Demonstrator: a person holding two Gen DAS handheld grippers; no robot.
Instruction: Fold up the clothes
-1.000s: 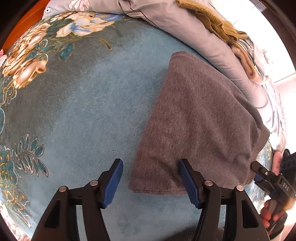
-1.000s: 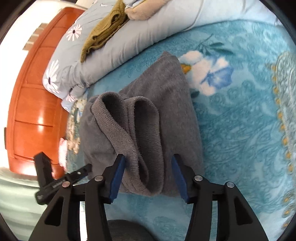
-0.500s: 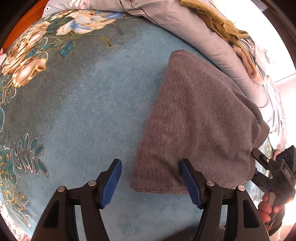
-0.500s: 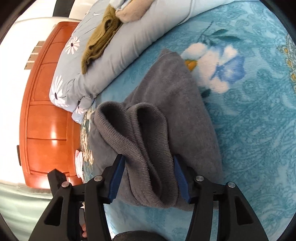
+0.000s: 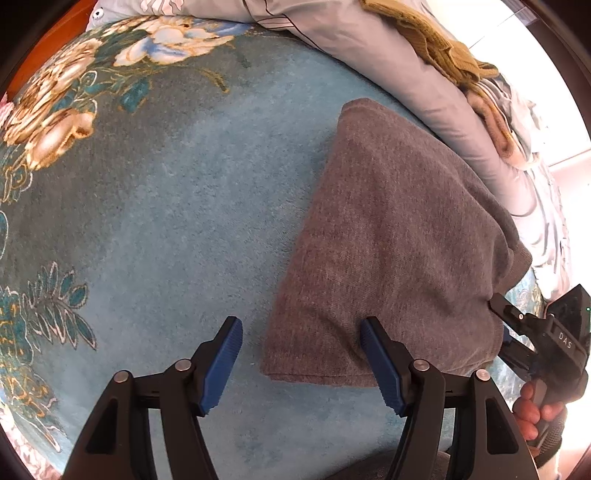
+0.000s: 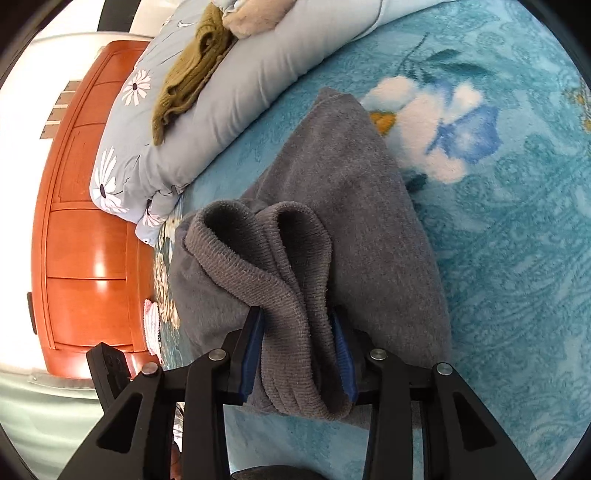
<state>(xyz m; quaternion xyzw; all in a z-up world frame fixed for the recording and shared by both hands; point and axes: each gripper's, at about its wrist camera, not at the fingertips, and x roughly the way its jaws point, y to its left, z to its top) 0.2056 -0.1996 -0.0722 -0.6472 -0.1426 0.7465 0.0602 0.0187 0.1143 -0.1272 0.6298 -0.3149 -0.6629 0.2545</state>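
A folded grey knit garment (image 5: 399,236) lies on the teal floral blanket (image 5: 192,206). My left gripper (image 5: 301,354) stands open over its near left corner, one pad on the cloth and the other over the blanket. In the right wrist view the garment's ribbed hem (image 6: 295,295) bunches up in two loops. My right gripper (image 6: 297,332) is closing, and its blue pads press on that hem from both sides. The left wrist view shows the right gripper (image 5: 498,321) at the garment's right edge, held by a hand (image 5: 535,413).
A grey-blue flowered duvet (image 6: 229,96) runs along the far side of the blanket. An olive knit garment (image 6: 188,77) and a beige one (image 6: 255,16) lie on it. An orange wooden cabinet (image 6: 85,258) stands at the left.
The right jaws have drawn in from wide apart onto the ribbed hem, and the hem now bulges between them. The left gripper has stayed where it was.
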